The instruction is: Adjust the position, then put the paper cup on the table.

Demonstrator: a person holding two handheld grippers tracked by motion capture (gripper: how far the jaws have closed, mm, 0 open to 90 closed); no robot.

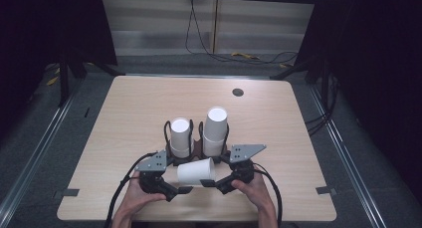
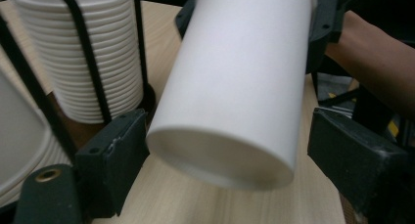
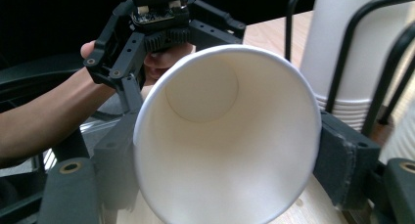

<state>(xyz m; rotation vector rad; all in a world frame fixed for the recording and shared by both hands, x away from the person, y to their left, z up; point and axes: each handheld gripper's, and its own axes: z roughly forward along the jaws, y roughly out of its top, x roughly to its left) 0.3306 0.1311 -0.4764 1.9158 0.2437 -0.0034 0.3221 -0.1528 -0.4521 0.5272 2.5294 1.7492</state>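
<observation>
Holding a white paper cup (image 1: 196,171) sideways over my pale wooden table (image 1: 278,128), my right gripper (image 1: 215,184) pinches its rim end; my left gripper (image 1: 185,189) straddles its base, one jaw clear. Dark curtains surround us.

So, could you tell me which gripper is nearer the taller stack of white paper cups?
Right. The right gripper, shut on the lying white paper cup, sits just in front of the taller stack; the left gripper is farther off, to its left.
</observation>
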